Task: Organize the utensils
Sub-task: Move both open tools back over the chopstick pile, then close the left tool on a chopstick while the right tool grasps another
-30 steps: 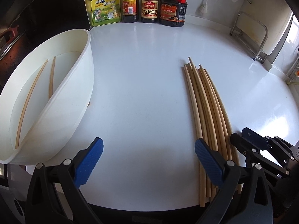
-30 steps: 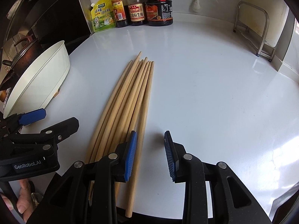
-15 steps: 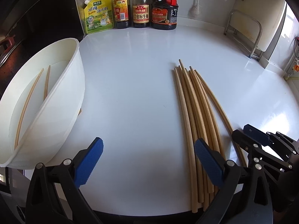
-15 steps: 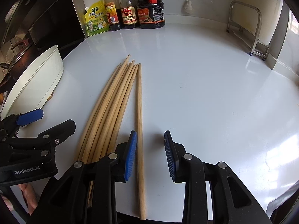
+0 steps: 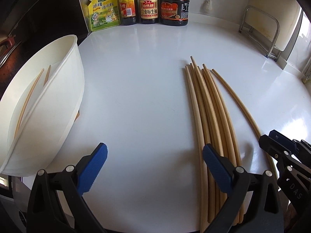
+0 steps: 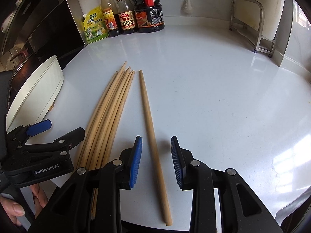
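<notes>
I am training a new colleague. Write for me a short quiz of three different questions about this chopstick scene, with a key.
1. True or false: the right claw is shut on the single chopstick.
2. Where do the two chopsticks already sorted lie?
A. in the white container
B. beside the sauce bottles
C. on the metal rack
3. Fill in: the single chopstick lies apart from the ____, on its right side in the right wrist view.

Key
1. False: both claws are open; the chopstick lies between the right claw's fingers, ungripped. The left claw holds nothing.
2. A
3. bundle
</notes>
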A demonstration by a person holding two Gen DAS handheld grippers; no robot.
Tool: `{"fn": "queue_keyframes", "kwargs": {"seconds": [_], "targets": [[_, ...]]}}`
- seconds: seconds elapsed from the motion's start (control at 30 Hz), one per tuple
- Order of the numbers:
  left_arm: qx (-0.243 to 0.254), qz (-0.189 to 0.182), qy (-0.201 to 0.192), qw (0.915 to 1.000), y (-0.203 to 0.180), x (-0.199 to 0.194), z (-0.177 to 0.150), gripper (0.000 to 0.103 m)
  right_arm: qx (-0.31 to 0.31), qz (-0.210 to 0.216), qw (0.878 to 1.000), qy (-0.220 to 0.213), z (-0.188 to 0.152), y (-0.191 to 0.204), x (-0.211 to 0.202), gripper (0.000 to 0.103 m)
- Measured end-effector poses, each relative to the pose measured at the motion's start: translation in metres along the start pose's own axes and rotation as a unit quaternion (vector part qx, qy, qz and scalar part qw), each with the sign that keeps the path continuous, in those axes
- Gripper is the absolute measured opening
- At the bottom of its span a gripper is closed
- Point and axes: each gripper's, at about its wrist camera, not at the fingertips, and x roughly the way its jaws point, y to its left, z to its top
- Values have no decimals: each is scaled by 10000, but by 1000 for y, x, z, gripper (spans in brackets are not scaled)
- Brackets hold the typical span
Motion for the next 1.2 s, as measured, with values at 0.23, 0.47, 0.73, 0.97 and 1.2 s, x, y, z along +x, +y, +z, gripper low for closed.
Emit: {"fn": "queue_keyframes", "kwargs": {"seconds": [0.23,0.47,0.73,0.97,1.2], "targets": [[2,-47,-16,10000,-2,1,-1,97,40,-80,10000,-35,0,-3,0,34],[40,-12,91,9999,-4,7,-1,97,53,-105,9999,-35,0,-5,1,34],[-121,-48,61,9999,1,12,3,97,-81,-255,9996,-89,3,-3,5,34],[86,-199,-100,9997,-10,4,0,77,-519,-501,9972,-175,2,11,10,32],[174,-407,-159,9989,-14,-4,-1,10,-429,-312,9984,-205,4,9,10,6]]}}
